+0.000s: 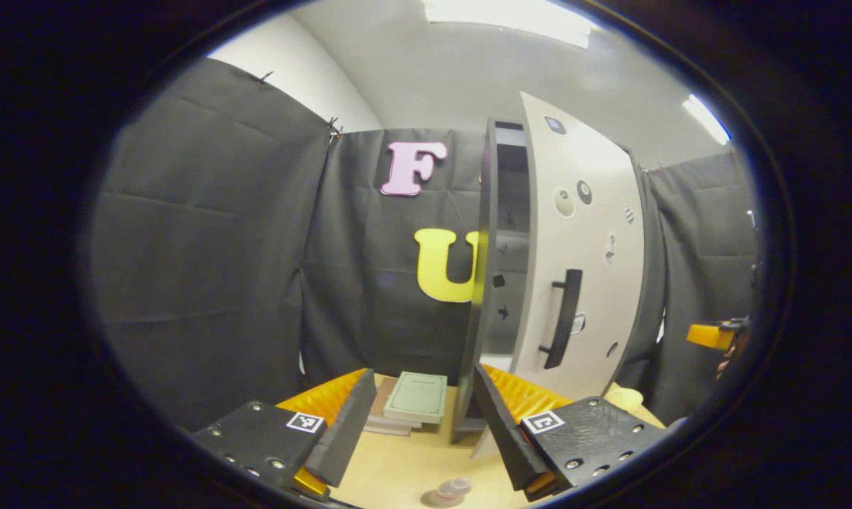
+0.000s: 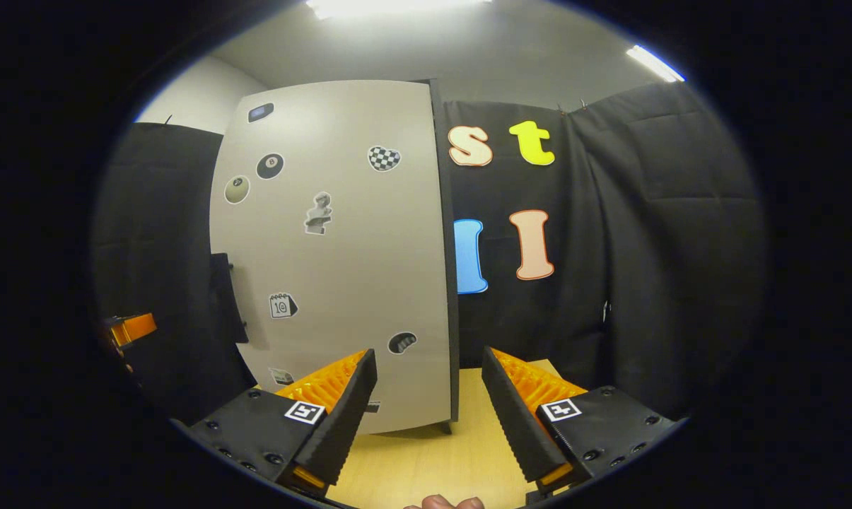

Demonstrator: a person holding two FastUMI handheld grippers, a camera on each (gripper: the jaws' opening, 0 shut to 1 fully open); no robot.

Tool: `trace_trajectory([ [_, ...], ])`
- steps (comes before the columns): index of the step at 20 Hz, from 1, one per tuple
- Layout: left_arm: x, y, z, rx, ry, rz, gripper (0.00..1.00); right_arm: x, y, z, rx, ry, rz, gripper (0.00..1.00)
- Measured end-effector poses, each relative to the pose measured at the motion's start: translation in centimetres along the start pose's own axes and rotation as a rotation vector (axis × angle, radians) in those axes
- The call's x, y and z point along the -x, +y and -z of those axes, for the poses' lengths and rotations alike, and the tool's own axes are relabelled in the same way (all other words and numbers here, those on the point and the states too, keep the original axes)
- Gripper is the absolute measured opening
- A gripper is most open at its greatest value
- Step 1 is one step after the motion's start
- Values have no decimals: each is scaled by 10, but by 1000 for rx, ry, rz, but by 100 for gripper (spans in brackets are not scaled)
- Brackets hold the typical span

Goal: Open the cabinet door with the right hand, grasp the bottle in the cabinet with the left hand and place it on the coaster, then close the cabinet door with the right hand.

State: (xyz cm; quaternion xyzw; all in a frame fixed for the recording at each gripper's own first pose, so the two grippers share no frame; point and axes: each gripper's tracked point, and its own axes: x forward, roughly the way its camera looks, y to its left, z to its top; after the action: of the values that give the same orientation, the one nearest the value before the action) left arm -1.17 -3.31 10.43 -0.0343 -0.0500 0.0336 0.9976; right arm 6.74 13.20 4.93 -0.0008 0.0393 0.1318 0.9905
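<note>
**Q.** Setting and stage?

**A.** Black-cloth booth, pale wood table (image 1: 411,466). Cabinet (image 1: 483,283) upright on it, door (image 1: 588,212) ajar, with a narrow dark gap beside the hinge-side panel. Judged: opening step half done, gap too slim for a reach. Bottle presumably inside, hidden behind the door, so exact place cannot be told. Small round piece (image 1: 450,490) at the near table edge, possibly the coaster, too blurred to confirm.

**Q.** Tongs?

**A.** Left gripper (image 1: 422,375): fingers wide apart, empty, aimed at the gap, above the books (image 1: 416,396). Right gripper (image 2: 427,353): likewise spread, empty, facing the door's outer face, well apart from the handle (image 1: 563,318).

**Q.** Next move?

**A.** Probably right gripper to the handle and a wider swing, then left gripper into the opening.

**Q.** Writing?

**A.** Stickers (image 2: 317,212) on the door: an eight-ball, a chequered heart, a calendar leaf. Print on the top book too small to read.
</note>
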Motion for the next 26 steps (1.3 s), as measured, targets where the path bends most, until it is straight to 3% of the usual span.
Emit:
trace_trajectory([
  [7, 26, -70, 6, 18, -25, -41, 83, 28, -73, 29, 33, 30, -40, 95],
  [11, 26, -98, 15, 2, -25, -28, 84, 45, -114, 41, 0, 43, 16, 95],
  [15, 19, -103, 20, -47, -12, -28, 84, 47, -128, 50, -76, 59, 44, 95],
  [18, 17, -98, 17, -36, -18, -25, 86, 40, -159, 36, -34, 22, 126, 95],
  [22, 12, -88, 14, -42, -37, -7, 86, 20, -152, 4, -73, -45, 137, 95],
  [26, -11, -56, 6, -88, -70, -10, 84, 20, -123, -2, -55, -66, 147, 95],
])
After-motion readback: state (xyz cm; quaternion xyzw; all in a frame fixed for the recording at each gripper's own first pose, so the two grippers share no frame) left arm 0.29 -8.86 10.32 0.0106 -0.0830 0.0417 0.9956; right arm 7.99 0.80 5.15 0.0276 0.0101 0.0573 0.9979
